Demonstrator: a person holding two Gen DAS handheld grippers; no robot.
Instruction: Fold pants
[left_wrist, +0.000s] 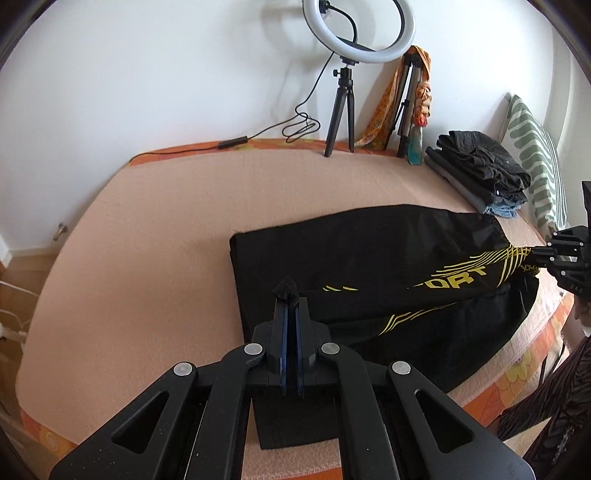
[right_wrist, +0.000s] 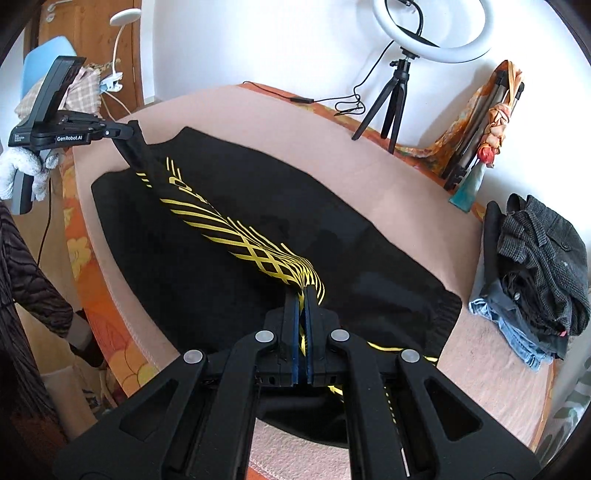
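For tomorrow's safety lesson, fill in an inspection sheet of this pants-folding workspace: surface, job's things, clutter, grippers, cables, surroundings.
Surface: bed with peach blanket.
Job's things: black pants with yellow print, one strip lifted taut between both grippers.
Clutter: stack of folded clothes at the bed's edge.
Grippers: left gripper and right gripper, jaws shut on the pants.
Cables: ring light cable coiled at the wall.
Surroundings: ring light on tripod, folded tripod with scarf, striped pillow.

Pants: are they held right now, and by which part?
Yes. Both tongs are shut on the black pants: left tongs and right tongs each pinch one end of its lifted, yellow-striped edge.
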